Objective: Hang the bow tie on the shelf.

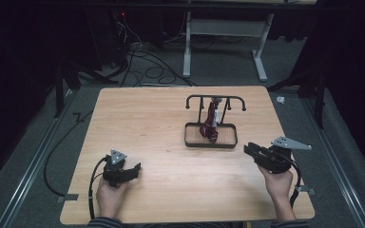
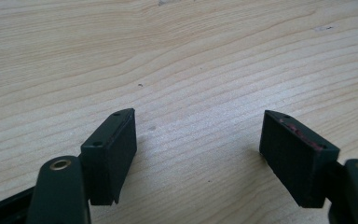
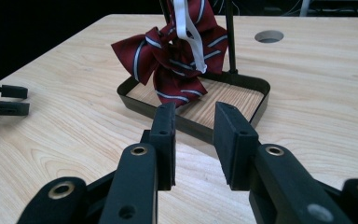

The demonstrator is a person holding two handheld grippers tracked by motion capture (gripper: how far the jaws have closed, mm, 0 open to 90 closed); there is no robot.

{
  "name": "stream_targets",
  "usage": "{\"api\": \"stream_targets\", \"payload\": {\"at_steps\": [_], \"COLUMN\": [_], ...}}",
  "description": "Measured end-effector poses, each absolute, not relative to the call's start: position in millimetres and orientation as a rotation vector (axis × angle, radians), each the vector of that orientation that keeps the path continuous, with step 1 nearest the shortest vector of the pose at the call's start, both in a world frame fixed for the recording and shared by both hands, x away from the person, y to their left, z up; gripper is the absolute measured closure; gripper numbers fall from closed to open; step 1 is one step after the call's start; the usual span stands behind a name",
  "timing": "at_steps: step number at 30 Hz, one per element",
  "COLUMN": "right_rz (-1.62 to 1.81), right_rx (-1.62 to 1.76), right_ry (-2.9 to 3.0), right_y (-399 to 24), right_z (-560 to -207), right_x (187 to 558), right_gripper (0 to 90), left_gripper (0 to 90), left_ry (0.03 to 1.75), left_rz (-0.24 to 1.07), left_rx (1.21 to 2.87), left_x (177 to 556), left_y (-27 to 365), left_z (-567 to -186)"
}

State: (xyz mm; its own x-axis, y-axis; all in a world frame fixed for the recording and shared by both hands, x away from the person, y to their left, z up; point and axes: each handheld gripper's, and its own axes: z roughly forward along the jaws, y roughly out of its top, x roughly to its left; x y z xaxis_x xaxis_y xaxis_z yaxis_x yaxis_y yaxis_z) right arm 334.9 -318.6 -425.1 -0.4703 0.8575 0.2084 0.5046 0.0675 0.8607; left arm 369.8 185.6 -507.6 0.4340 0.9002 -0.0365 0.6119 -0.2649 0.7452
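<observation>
From the high view I have the wooden table (image 1: 171, 142) squared under me, its far edge at twelve o'clock and its near edge at six, where the person's forearms come in. The black stand (image 1: 211, 124), a rail on two posts over a shallow tray, sits a little past centre towards one o'clock, well clear of every edge, and the red striped bow tie (image 1: 211, 124) hangs from the rail down into the tray. The whole nine o'clock half of the board is bare wood, and so is the near strip between the two hands. My left gripper (image 1: 134, 170) is at seven o'clock, close to the near edge and well apart from the stand; in the left gripper view its jaws stand wide, with bare wood between them and nothing held. My right gripper (image 1: 250, 149) is at four o'clock, near the tray's near right corner and pointing at it. In the right gripper view (image 3: 194, 144) its jaws stand narrow with an empty gap, holding nothing; the tray's rim lies just beyond the tips and the bow tie (image 3: 177, 56) hangs past that.
</observation>
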Motion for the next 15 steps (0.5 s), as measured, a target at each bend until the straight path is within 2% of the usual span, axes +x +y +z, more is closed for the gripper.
{"api": "stream_targets", "payload": {"at_steps": [15], "right_rz": [1.353], "right_rx": [1.373], "right_ry": [2.065], "right_y": [-307], "right_z": [-441], "right_x": [335], "right_gripper": [70.9], "left_gripper": [27.8], "left_ry": [1.269], "left_rz": [0.527], "left_rx": [1.989], "left_x": [370], "left_y": [186], "left_z": [-508]}}
